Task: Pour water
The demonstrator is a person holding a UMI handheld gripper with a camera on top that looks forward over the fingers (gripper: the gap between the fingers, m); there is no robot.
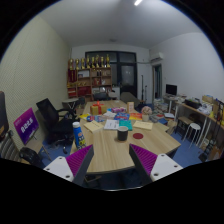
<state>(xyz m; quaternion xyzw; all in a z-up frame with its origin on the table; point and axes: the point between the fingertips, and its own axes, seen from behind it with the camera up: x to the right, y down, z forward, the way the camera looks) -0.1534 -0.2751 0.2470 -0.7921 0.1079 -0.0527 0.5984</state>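
Locating the water vessel first: most likely the blue bottle (pixel 77 133) standing upright near the left edge of the wooden table (pixel 110 152), well beyond the fingers. Probably light and rigid, plastic with a smooth wall (contents and fill level not discernible at this range); slippery if wet, top-heavy if gripped high. Best taken around the mid-body, below the cap, with both pads square to the wall. A dark cup (pixel 123 132) near the table's middle, a plausible receiver, likewise rigid and light. Papers and small coloured items scattered around both. Gripper (pixel 112 160) held apart, wide open, nothing between its pink pads (pixel 80 160), aimed at the near table edge. Office chairs (pixel 50 115) to the left, shelving (pixel 90 75) against the far wall.
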